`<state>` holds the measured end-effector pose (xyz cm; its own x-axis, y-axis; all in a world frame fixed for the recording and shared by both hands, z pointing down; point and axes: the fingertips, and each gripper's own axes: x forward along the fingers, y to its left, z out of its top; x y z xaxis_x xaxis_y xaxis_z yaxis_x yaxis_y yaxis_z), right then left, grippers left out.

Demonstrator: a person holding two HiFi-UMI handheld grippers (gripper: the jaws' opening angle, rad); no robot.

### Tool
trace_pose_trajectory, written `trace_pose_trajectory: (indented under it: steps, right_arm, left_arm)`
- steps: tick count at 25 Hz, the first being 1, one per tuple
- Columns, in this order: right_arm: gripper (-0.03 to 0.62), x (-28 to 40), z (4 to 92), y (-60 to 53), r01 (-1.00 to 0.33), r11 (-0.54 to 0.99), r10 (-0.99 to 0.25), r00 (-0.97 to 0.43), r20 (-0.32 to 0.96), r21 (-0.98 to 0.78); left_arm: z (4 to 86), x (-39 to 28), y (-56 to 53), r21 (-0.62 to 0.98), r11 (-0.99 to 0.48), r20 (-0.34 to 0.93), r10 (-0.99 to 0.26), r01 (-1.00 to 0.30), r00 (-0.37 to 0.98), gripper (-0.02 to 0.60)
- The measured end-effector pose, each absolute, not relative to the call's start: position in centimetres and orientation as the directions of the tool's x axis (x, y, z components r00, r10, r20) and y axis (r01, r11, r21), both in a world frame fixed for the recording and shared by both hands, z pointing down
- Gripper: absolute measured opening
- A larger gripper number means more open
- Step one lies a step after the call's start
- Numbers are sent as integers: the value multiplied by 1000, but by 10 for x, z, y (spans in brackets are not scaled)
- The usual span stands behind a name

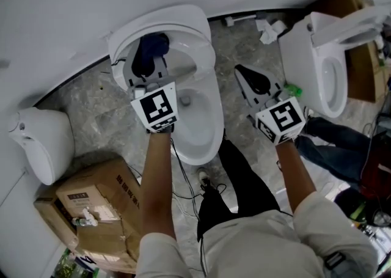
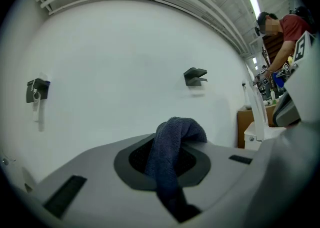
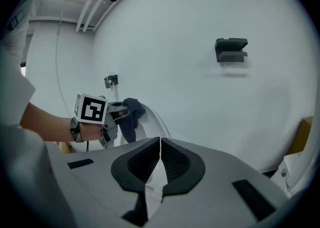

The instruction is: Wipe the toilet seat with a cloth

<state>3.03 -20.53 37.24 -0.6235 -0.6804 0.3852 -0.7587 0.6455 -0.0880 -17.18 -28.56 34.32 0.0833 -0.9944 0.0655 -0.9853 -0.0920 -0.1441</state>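
A: Forearms [image 1: 157, 179] lay nearest the lens, 2 of them. Left gripper [image 1: 148, 70] state?
B: Clenched on the cloth [image 1: 151, 49], which was dark blue, bunched between the pads and hanging down.
A: Cloth location?
B: 12 o'clock of the toilet bowl [image 1: 208, 145], in front of the raised lid [image 1: 189, 20]. Contact could not be told.
A: Right gripper [image 1: 244, 74]?
B: Jaws pressed together, nothing between them. It was held at 3 o'clock of the bowl, over the floor [image 1: 244, 44]. Cardboard box [image 1: 98, 200] sat at 7 o'clock.

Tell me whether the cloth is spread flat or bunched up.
Bunched up: the cloth is pinched in the left gripper and loops over in a thick fold, not lying flat.
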Motion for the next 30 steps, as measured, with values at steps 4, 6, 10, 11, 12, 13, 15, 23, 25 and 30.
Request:
trace_pose_trajectory:
  steps: [4,6,10,11,12,13,15,23,25,30]
  right_arm:
    - [29,30,368,-210,-754,651,-677,-630,379,-90]
    - [29,32,366,-215,-752,653,-675,-633,380,-93]
    - [29,34,361,-224,-739,668,-663,-645,380,-89]
    - [29,31,359,-226,-729,680,-655,-653,381,-82]
    - [29,28,357,-228,-716,694,-644,-662,382,-71]
    - [29,25,355,-230,-702,710,-633,-672,385,-57]
    - [29,15,352,-236,-669,743,-607,-694,388,-35]
    - [31,-31,355,-271,-587,807,-522,-762,384,-68]
    - [32,-44,359,-282,-570,820,-511,-770,381,-52]
    - [92,-71,381,-296,-503,864,-453,-780,432,-2]
  left_arm:
    - [344,-160,-287,-119,-113,64,-992,-987,106,35]
    - [346,-156,-289,-115,-112,64,-992,-987,105,35]
    - [349,-146,-291,-112,-133,65,-990,-985,126,35]
    - [349,-145,-290,-100,-136,65,-989,-986,130,35]
    - [348,-145,-288,-79,-138,65,-989,-987,133,35]
    - [347,-146,-286,-52,-140,65,-988,-989,137,35]
    - [343,-145,-280,-4,-148,66,-987,-989,147,35]
    - [326,-160,-232,122,-112,93,-988,-986,124,35]
    - [316,-170,-219,138,-84,89,-991,-987,97,35]
    - [306,-192,-188,135,-48,97,-993,-990,61,35]
